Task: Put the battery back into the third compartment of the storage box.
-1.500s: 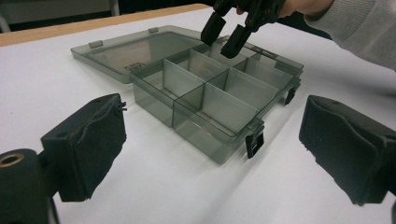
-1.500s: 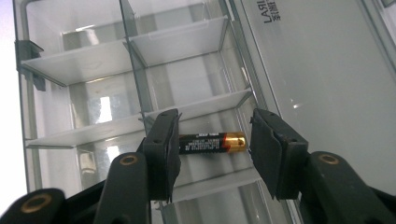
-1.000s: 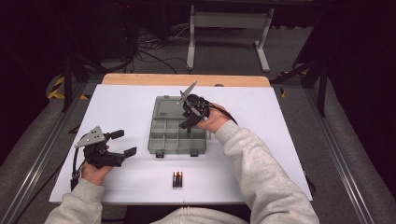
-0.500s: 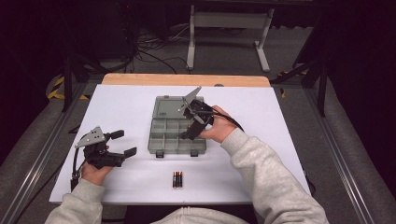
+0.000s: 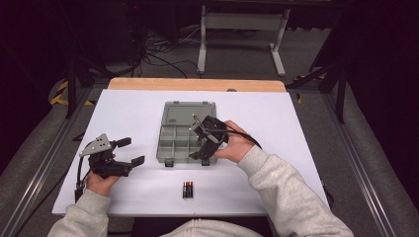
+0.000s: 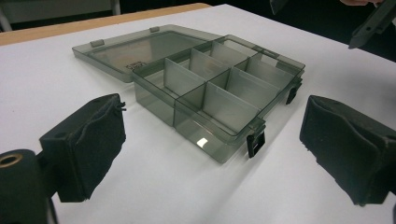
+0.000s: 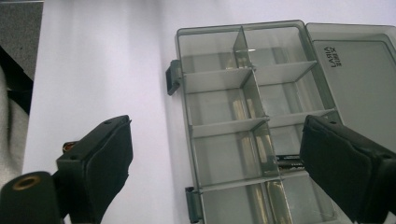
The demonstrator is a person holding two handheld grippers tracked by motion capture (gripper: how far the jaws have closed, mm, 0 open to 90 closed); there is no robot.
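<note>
Right hand-held gripper [image 5: 201, 143] hung over the near right part of the grey compartment box [image 5: 178, 143], the hand [image 5: 236, 147] behind it at the box's right edge, forearm in a pale sleeve reaching in from the lower right. It pointed down and towards the box. Its jaws had just been opening and stood wide apart with nothing between the pads. In the right gripper view they straddled the open compartments, and a dark battery [image 7: 288, 162] lay in one compartment just beside the right-hand pad.

Left hand-held gripper [image 5: 126, 152] rested low on the white bench [image 5: 296, 123], well to the left of the box, held level and pointing across at it. Jaws spread wide, empty. In the left gripper view the box [image 6: 219, 93] sat between and beyond the two pads [image 6: 88, 140], apart from both.

Box stood at the middle of the bench, lid [image 5: 190, 111] folded flat open on the far side. Two batteries [image 5: 188, 189] lay side by side on the bench near the front edge, apart from the box and from both grippers.
</note>
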